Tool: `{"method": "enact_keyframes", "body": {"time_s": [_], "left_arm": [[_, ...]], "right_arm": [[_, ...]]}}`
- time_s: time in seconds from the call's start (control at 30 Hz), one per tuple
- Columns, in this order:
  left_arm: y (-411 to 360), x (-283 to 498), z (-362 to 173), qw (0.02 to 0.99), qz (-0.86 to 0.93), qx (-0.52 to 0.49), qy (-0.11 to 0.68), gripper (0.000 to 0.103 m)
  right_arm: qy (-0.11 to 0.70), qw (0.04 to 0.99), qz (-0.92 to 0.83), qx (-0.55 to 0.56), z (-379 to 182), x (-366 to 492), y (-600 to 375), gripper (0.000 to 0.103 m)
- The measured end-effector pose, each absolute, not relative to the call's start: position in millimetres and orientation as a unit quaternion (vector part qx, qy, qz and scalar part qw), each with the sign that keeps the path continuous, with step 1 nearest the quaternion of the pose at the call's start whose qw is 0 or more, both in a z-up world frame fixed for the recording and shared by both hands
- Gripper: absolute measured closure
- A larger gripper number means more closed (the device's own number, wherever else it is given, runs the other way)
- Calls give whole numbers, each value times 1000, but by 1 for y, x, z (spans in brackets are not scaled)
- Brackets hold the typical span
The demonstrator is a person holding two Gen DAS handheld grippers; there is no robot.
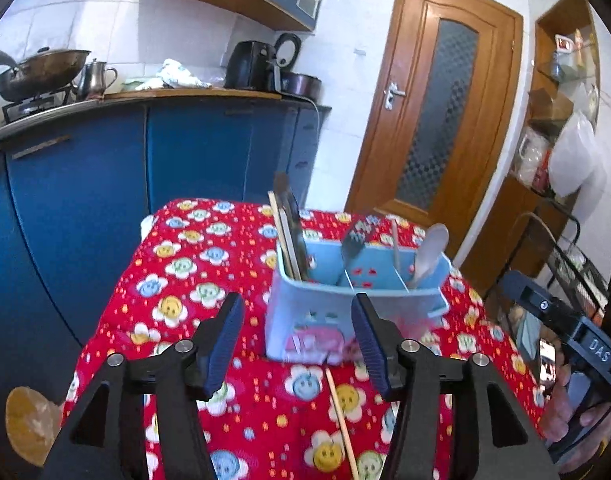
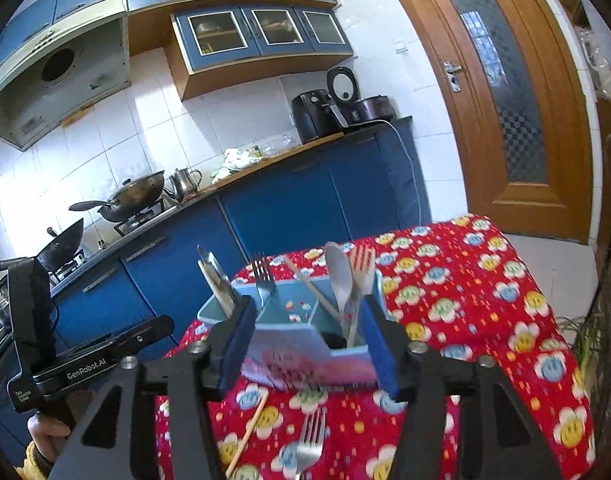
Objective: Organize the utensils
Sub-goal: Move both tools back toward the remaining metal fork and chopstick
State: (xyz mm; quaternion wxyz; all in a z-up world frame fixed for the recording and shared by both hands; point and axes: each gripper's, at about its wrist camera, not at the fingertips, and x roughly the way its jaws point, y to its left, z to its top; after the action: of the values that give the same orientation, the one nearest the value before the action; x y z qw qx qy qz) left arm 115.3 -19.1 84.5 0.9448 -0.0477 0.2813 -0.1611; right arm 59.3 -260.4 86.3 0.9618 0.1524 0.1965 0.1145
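Note:
A light blue divided utensil holder [image 1: 337,308] [image 2: 305,332] stands on the red flowered tablecloth [image 1: 193,264] [image 2: 485,300]. Its left slot has a knife [image 2: 215,280] and chopsticks [image 1: 283,236]. A dark fork [image 2: 263,276] stands in the middle. At the right are a grey spoon [image 2: 339,276] [image 1: 429,248] and a pink fork [image 2: 363,268]. A loose chopstick [image 1: 341,420] [image 2: 247,432] and a steel fork [image 2: 309,444] lie on the cloth in front. My left gripper [image 1: 297,308] is open just short of the holder. My right gripper [image 2: 307,312] is open, with the holder's near corner framed between its fingers.
Blue kitchen cabinets [image 1: 85,184] with a wok [image 1: 41,72] on the stove run behind the table. A wooden door [image 1: 445,112] stands at the back right. The cloth drops off at the table's left edge [image 1: 105,320]. A hand [image 1: 565,412] holds the other tool at the right.

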Motion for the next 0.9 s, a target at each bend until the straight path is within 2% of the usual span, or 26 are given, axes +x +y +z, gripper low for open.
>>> {"method": "enact_keyframes", "body": {"time_s": [0.27,0.9], "left_arm": [[-34,99,67,927,-178,-24,329,44],[-64,95,25,887,-193,8,420,44]], "right_arm": [[235,955,86,159,65,29,-267,27],[310,932,58,178,15,5,-286,23]]}}
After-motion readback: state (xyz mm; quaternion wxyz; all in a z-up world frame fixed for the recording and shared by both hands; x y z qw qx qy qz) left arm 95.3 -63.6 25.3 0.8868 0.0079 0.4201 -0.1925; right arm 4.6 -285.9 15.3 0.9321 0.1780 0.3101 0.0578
